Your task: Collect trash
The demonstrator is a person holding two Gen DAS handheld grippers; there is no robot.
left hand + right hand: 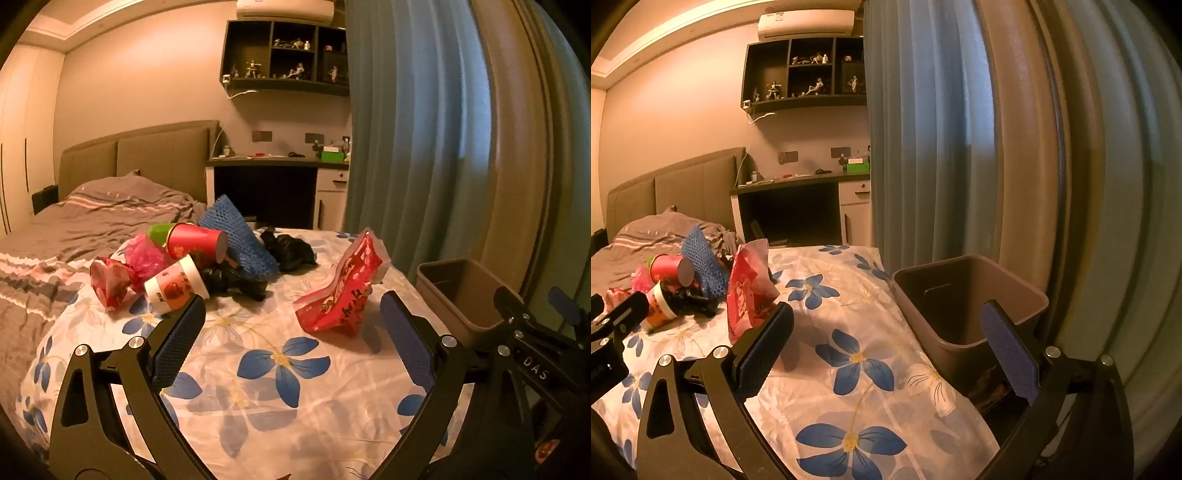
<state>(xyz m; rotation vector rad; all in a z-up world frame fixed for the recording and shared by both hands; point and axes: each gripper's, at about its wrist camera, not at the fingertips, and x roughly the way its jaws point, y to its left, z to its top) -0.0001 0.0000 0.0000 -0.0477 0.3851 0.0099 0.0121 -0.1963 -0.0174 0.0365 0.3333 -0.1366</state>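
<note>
— Bedroom, floral bedspread [266, 373]: how far along?
— Barely started, I judge. My left gripper [293, 314] and right gripper [886, 328] both gape, holding nothing. Trash pile [199, 258] lies far left, red snack bag [343, 288] nearer; bin [964, 295] right looks empty

We see the cups [192, 254], bags [288, 249] and mesh sheet [236, 236] heaped on the bed [258, 369] at far left, the snack pouch [343, 291] standing apart to their right, and the bin [964, 295] beside the bed's right edge, before the curtain [923, 129].
</note>
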